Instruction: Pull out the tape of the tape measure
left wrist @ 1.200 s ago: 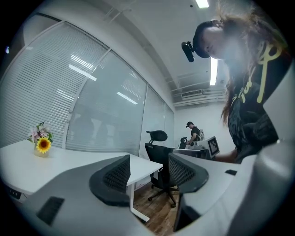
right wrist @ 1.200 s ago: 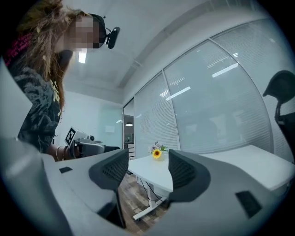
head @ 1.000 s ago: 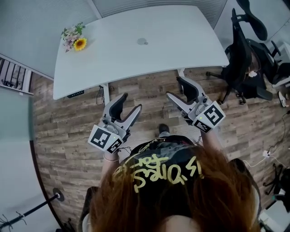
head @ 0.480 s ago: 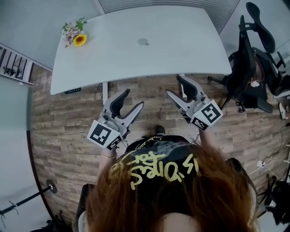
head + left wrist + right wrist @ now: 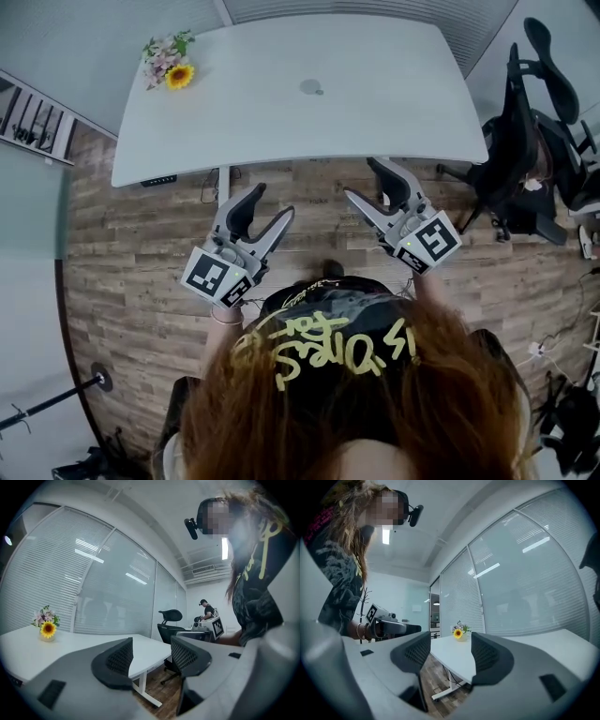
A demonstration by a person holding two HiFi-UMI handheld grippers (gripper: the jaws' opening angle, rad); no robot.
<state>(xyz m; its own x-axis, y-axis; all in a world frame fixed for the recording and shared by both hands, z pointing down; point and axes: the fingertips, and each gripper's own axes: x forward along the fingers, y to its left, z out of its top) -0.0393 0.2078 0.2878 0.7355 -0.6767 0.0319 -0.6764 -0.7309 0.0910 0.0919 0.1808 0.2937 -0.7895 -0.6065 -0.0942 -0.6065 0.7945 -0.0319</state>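
Observation:
A small round grey thing (image 5: 311,86) lies on the white table (image 5: 281,131), toward its far side; I cannot tell whether it is the tape measure. Both grippers are held level over the wooden floor, short of the table's near edge. My left gripper (image 5: 265,208) (image 5: 151,644) stands open with nothing between its jaws. My right gripper (image 5: 361,178) (image 5: 450,641) is open and empty too. Each gripper view catches the other gripper: the right gripper (image 5: 213,625) and the left gripper (image 5: 389,625).
A small vase of flowers (image 5: 169,61) (image 5: 47,627) (image 5: 458,631) stands at the table's far left corner. Black office chairs (image 5: 534,141) (image 5: 171,620) crowd the right side. A stand's base (image 5: 94,380) sits on the floor at the lower left. Glass walls with blinds lie behind the table.
The head view has swung a little, so the table sits slightly further right in it. Both grippers keep the same pose before the table, open and empty.

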